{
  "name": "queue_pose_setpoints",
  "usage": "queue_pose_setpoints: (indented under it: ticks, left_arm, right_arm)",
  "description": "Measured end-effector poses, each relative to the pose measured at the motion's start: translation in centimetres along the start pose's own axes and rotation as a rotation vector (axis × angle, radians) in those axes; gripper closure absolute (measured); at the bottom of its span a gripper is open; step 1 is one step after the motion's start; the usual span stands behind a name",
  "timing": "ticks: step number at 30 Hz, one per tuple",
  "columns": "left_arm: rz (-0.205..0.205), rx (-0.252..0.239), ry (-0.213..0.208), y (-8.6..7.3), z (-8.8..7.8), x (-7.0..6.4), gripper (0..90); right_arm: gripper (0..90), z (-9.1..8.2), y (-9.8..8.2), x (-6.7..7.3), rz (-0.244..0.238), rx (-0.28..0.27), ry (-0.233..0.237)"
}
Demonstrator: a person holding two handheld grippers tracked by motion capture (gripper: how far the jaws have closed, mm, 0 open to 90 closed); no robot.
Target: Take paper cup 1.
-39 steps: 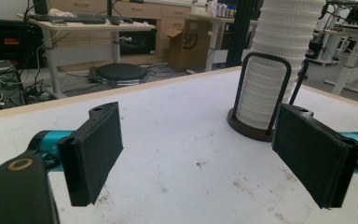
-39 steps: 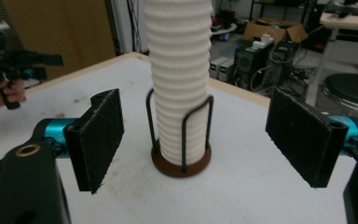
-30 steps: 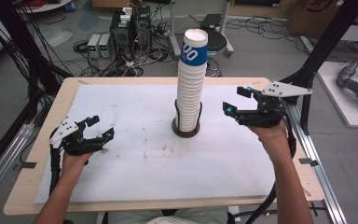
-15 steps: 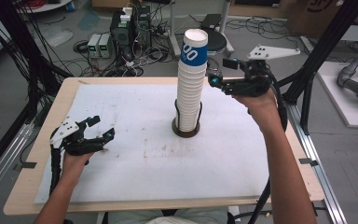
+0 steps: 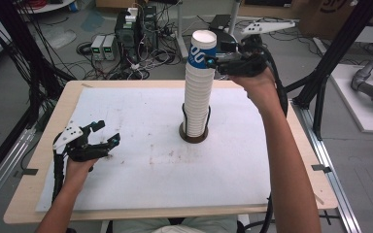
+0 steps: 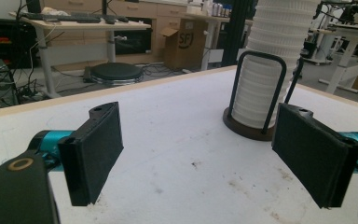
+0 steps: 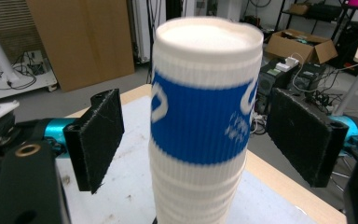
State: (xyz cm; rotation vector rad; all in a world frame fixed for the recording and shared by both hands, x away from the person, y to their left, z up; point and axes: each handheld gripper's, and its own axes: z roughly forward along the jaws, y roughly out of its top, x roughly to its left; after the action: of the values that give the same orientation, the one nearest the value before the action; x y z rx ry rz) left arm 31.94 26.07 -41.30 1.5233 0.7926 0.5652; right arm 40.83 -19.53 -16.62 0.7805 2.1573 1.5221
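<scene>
A white-covered surface (image 5: pixel 141 194) stands in a workshop with cables and electronics boxes (image 5: pixel 104 46) on the floor beyond it. At its middle a tall stack of white ribbed cups (image 5: pixel 198 97) rises from a dark round holder (image 5: pixel 194 136) with black wire uprights; the top cup (image 7: pixel 205 116) bears a blue band. The right gripper (image 5: pixel 217 63) is level with that top cup, jaws spread either side without touching it. The left gripper (image 5: pixel 108 133) rests well left of the holder, released and empty.

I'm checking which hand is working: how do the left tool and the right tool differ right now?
The left tool sits low over the table, its jaws framing nothing; the right tool is raised to the top cup of the cup stack, its jaws either side of it, apart. Both stand open.
</scene>
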Motion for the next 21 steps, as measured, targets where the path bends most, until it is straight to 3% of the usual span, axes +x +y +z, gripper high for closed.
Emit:
queue_pose_setpoints:
  ticks: [6, 17, 18, 21]
  left_arm:
    - [0.002, 0.004, -0.002, 0.0, 0.0, 0.0, 16.1]
    - [0.001, 0.009, -0.003, -0.1, 0.1, 0.0, 16.2]
    - [0.0, 0.008, -0.003, -0.1, 0.1, 0.0, 16.3]
    - [0.0, 0.011, -0.003, -0.1, 0.1, 0.0, 16.3]
  right_arm:
    - [19.7, 1.9, 1.7, -0.1, -0.007, 0.036, -0.006]
    - [20.1, 3.4, 2.4, -0.4, 0.008, 0.067, -0.025]
    - [26.9, 3.4, 2.5, -0.4, 0.004, 0.068, -0.017]
    - [28.4, 3.5, 2.7, -0.4, -0.006, 0.067, -0.013]
